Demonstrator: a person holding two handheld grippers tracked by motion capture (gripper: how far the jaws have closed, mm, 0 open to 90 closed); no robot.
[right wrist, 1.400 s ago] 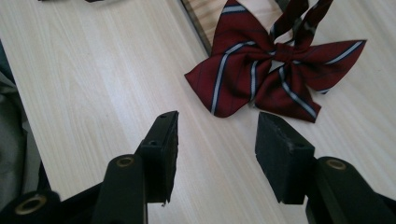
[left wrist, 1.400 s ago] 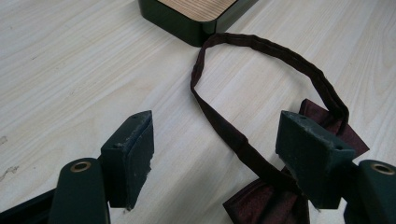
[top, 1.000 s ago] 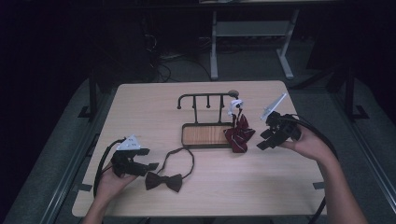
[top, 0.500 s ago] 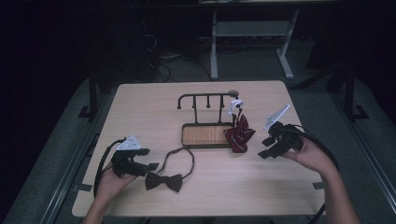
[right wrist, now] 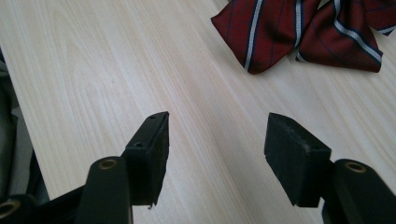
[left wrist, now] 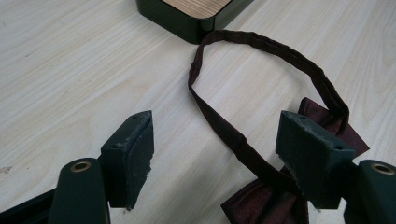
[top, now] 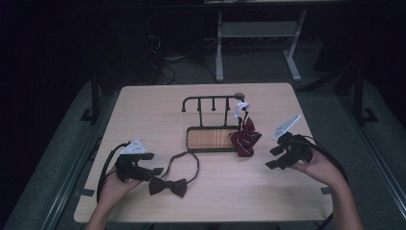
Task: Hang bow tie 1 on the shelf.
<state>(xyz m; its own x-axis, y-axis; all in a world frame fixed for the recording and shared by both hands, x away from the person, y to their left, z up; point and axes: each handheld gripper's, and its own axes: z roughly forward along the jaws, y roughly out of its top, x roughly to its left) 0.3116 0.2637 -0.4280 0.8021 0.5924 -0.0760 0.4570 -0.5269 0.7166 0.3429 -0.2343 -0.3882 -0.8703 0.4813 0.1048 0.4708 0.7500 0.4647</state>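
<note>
so the dark maroon bow tie (top: 167,186) is lying flat on the pale wood-grain table (top: 143,110) near my left side, satin-looking fabric, knot end toward me and its long axis running roughly left-right across the table. Its thin strap (left wrist: 261,51) curves away in a loop up toward the black-rimmed wooden base of the hanger rack (top: 210,139). My left gripper (left wrist: 219,149) has its jaws spread wide with the strap lying between them, pads not pressing on it. A striped red bow tie (top: 245,136) hangs off the rack's right end, folds resting on the table. My right gripper (top: 276,157) sits just past it, jaws have just been opening, nothing between them but bare tabletop
</note>
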